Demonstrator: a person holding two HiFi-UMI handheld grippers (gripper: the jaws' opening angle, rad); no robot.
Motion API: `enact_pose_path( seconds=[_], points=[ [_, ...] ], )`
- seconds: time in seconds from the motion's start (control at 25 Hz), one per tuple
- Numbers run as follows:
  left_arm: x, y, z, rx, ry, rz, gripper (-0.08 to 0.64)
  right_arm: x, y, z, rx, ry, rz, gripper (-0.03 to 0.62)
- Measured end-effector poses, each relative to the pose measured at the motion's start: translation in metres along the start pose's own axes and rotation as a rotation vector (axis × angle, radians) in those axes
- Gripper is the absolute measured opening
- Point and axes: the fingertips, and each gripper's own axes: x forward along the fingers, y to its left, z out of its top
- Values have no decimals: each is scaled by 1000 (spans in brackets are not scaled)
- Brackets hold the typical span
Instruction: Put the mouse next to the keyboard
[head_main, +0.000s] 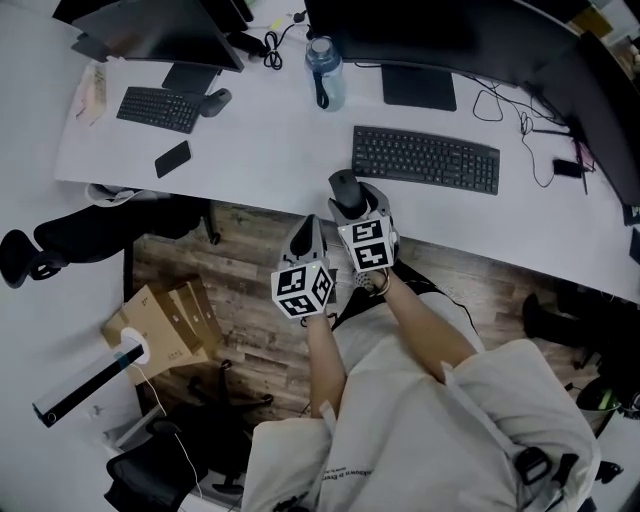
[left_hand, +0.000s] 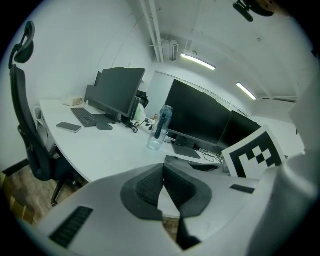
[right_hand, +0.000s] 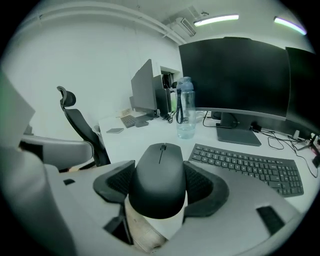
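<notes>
Between right gripper (right_hand: 160, 186) jaws, black mouse (right_hand: 160, 172)

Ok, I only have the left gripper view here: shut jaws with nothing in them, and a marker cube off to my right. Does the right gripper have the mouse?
Observer: Yes. In the right gripper view the right gripper is closed on the mouse, with a pad against each side.
Operator: Where is the keyboard from there?
Observer: The keyboard lies on the desk, ahead and to the right of the mouse, which is at the desk's front edge.
Operator: Anything in the spot left of the keyboard?
Observer: No. The head view shows bare desk there. The water bottle stands further back.
</notes>
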Motion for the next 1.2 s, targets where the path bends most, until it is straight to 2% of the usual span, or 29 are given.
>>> enact_pose_path(
  seconds=[0.4,0.72,1.2],
  points=[
    [-25,-52,-5,73,-17,-102,21,-65,-20,5,37,-125,-69,308],
    [-41,-87,-9,123,-20,-184,21,-117,-40,-1,92,-182,-141,308],
    [-23,-152,-9,180,-11,-331,21,-163,-98,-4,125,-224,-269,310]
  ],
)
